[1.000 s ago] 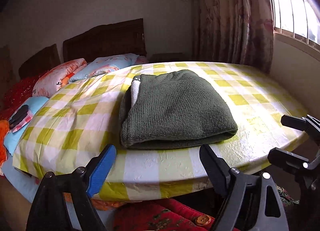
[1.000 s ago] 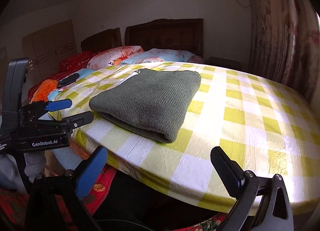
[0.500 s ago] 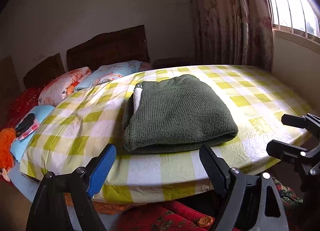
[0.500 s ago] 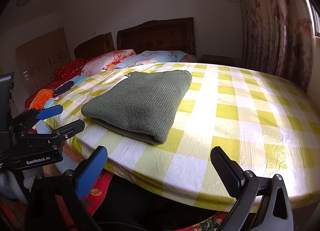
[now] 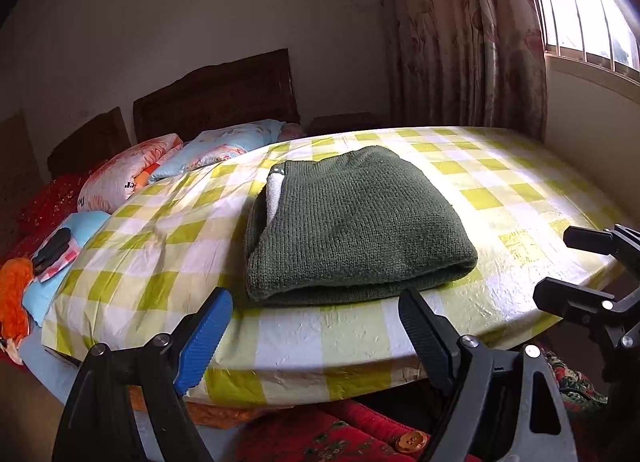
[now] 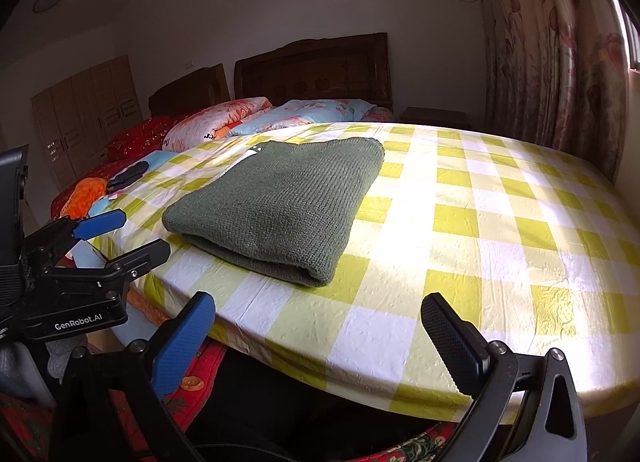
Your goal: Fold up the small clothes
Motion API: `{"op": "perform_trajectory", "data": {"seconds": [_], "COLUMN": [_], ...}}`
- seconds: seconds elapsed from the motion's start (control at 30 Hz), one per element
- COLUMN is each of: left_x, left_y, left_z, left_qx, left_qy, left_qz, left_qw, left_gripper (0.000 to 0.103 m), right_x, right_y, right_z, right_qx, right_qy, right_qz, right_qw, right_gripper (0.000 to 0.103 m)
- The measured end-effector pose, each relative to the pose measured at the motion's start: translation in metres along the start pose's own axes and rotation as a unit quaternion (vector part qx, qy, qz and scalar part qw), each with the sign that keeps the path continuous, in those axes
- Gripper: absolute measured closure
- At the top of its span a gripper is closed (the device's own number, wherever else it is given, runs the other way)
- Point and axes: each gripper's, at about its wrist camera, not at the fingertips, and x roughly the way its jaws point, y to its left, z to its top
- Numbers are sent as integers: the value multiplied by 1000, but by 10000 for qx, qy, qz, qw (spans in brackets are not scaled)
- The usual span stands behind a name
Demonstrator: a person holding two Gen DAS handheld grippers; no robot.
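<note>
Jaws wide, empty on both grippers; angled down before folded green sweater [image 5: 356,221].

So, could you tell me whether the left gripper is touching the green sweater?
Apart. In the left wrist view, the left gripper stands open short of the sweater, with checked cloth showing between them.

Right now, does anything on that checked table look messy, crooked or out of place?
Nothing much stands out. The green knit garment lies neatly folded on the checked tablecloth; only a bit of white lining peeks from its far left edge. Both grippers hang open, clear of it.
</note>
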Motion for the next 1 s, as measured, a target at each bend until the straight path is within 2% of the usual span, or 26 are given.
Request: {"op": "perform_trajectory", "data": {"seconds": [1.0], "left_x": [0], "left_y": [-1], "left_z": [1], "left_qx": [15], "left_qy": [-3], "left_qz": [3], "left_qw": [10000], "left_gripper": [16], "right_x": [2], "right_y": [0], "right_z": [-3], "right_qx": [43], "right_qy": [40], "right_qz": [-9], "right_qw": [10000], "right_gripper": [0]}}
